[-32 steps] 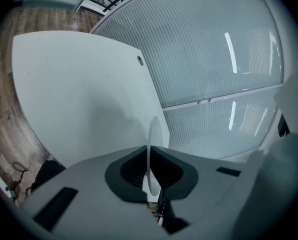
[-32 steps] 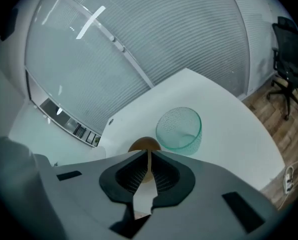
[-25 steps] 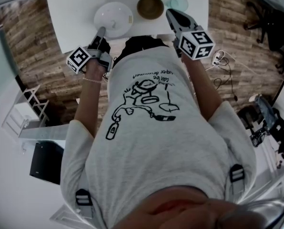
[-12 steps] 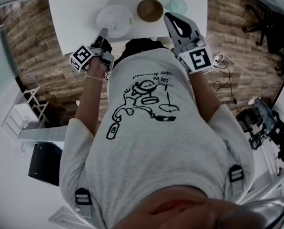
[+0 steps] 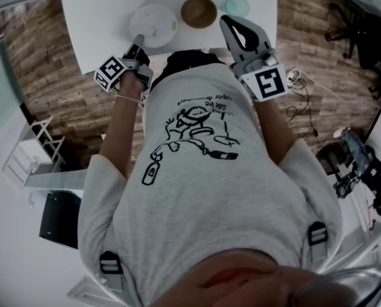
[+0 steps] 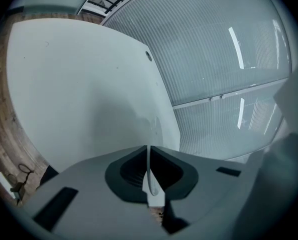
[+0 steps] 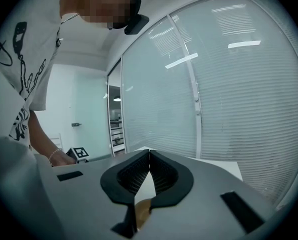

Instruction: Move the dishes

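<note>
Left tool (image 5: 139,40): jaws clamped on the near rim of the white plate (image 5: 153,23), which has sunk lower and flatter over the table (image 5: 101,18) in the last second; probably being set down. Brown bowl (image 5: 199,11) just beside the plate crowds its right edge, and a glass bowl (image 5: 237,6) sits beyond. Right tool (image 5: 225,22): jaws pressed together, empty, has lifted and rolled above the table edge

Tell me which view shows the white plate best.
The head view: nearly the whole white plate shows from above. The left gripper view shows only its rim, clamped edge-on in the left gripper. The right gripper view does not show it.
</note>
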Available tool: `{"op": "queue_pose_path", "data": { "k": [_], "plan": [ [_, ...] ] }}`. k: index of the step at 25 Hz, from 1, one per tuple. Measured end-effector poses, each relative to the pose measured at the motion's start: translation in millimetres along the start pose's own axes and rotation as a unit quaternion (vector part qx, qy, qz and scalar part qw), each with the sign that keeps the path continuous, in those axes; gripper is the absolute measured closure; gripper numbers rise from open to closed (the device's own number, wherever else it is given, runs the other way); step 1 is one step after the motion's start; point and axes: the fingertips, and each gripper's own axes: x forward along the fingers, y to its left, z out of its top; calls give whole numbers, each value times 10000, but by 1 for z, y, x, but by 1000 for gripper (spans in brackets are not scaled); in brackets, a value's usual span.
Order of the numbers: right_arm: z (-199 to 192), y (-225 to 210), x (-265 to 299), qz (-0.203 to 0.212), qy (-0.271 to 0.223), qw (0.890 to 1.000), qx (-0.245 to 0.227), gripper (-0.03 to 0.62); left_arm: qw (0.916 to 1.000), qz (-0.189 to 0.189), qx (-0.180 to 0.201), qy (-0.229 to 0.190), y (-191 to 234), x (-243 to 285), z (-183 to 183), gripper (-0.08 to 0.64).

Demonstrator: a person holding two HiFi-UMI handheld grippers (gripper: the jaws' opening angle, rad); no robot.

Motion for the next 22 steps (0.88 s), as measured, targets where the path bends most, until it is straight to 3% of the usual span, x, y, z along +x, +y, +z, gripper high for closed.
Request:
{"op": "queue_pose_path", "data": {
  "k": [22],
  "plan": [
    [-15,-7,-6,-116,137,9997,149,557,9997,148,11,176,16,26,-11,551]
  ]
}}
